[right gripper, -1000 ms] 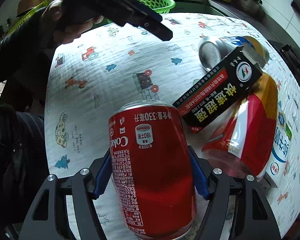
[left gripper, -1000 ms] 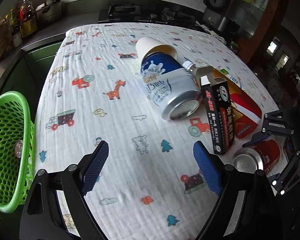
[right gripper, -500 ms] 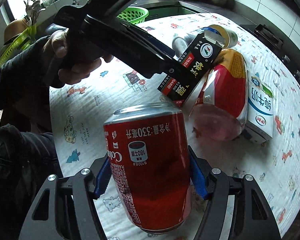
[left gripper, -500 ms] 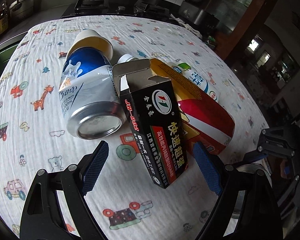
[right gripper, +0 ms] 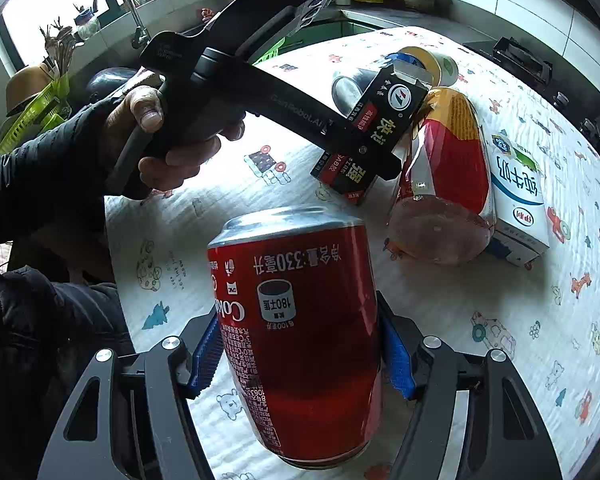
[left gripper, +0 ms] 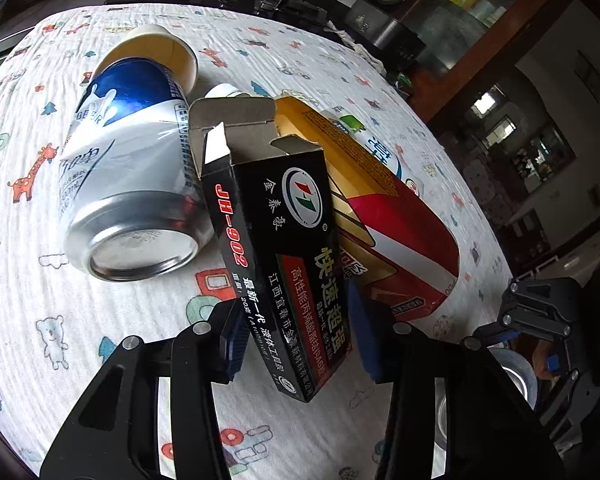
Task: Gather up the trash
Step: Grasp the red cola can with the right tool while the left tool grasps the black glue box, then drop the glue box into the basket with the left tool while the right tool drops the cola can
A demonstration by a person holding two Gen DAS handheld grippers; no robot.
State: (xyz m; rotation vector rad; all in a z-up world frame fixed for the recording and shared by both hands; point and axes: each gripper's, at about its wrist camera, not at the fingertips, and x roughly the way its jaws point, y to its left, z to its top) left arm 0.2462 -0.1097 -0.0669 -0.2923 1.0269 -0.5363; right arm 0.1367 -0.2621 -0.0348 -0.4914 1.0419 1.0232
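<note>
The left gripper (left gripper: 296, 336) is seen with its jaws closing around the lower end of a black rectangular cardboard box with an opened top flap (left gripper: 276, 240); the box stands tilted between the blue pads, and both pads appear to meet its sides. The box leans against a red and yellow crumpled plastic package (left gripper: 392, 232) lying on a white cloth printed with cartoon animals and vehicles (left gripper: 60, 300). Just left of the box, a blue and silver drink can (left gripper: 128, 184) lies on its side, its base toward the camera, with a yellow-lined paper cup (left gripper: 160, 52) behind it.

In the right wrist view, the right gripper (right gripper: 300, 356) is clamped on an upright red cylindrical cola can (right gripper: 296, 320), a blue pad pressed on each side. A white milk carton (right gripper: 516, 196) lies beside the red package. The left gripper's handle is held by a hand (right gripper: 156, 136) in a dark sleeve.
</note>
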